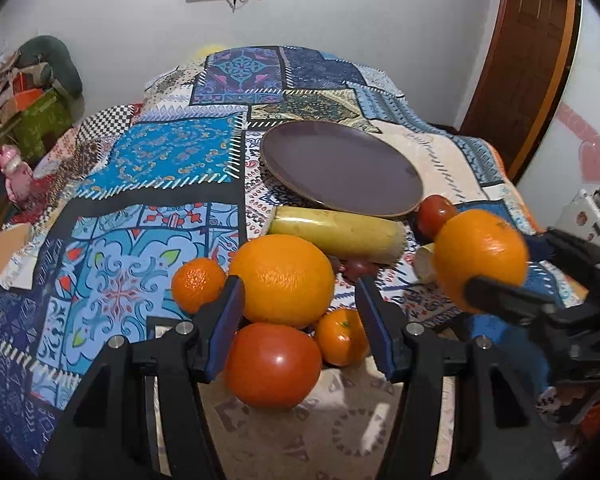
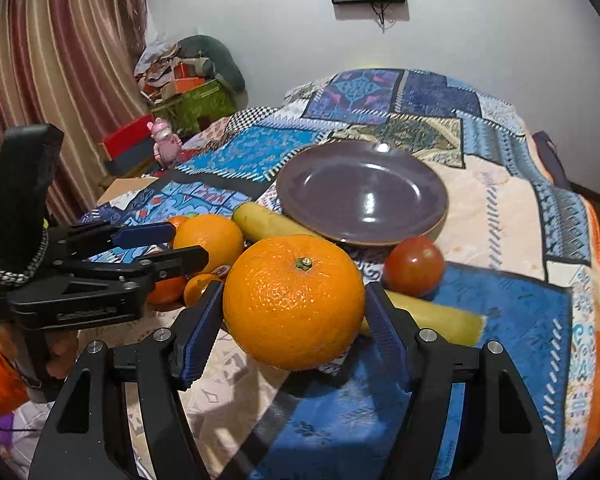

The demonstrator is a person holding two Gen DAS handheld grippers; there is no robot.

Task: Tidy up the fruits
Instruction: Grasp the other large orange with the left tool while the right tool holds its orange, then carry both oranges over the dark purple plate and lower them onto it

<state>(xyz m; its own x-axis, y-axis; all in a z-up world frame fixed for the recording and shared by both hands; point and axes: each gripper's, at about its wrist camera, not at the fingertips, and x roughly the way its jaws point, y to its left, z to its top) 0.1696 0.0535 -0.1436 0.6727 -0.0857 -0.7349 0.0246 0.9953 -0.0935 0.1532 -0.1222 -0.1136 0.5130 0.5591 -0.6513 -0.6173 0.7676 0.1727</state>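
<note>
The right tool (image 2: 294, 316) is gripping a large orange (image 2: 294, 302) between its two blue pads, stem end facing up, and is holding it clear of the patchwork bedspread (image 2: 512, 216) that is covering the bed. From the left wrist view that same orange (image 1: 481, 258) is hanging at the right, just beyond the main cluster of fruit. The left tool (image 1: 300, 312) is standing partly open with nothing clamped; its pads are flanking a red tomato (image 1: 274, 364) near the camera and a second big orange (image 1: 285, 280) just behind it, though I cannot tell whether either pad is touching them. A small mandarin (image 1: 198, 284) is sitting to the left of that orange and another mandarin (image 1: 342, 336) is tucked in at its right. Farther back a yellow banana (image 1: 336, 236) is lying across the cloth, its far side right against the rim of a dark purple plate (image 1: 340, 168), which is resting bare on the bedspread. A second tomato (image 2: 414, 266) is sitting to the right of the held orange, near the plate's near edge, with another banana piece (image 2: 436, 318) lying just in front of it.
</note>
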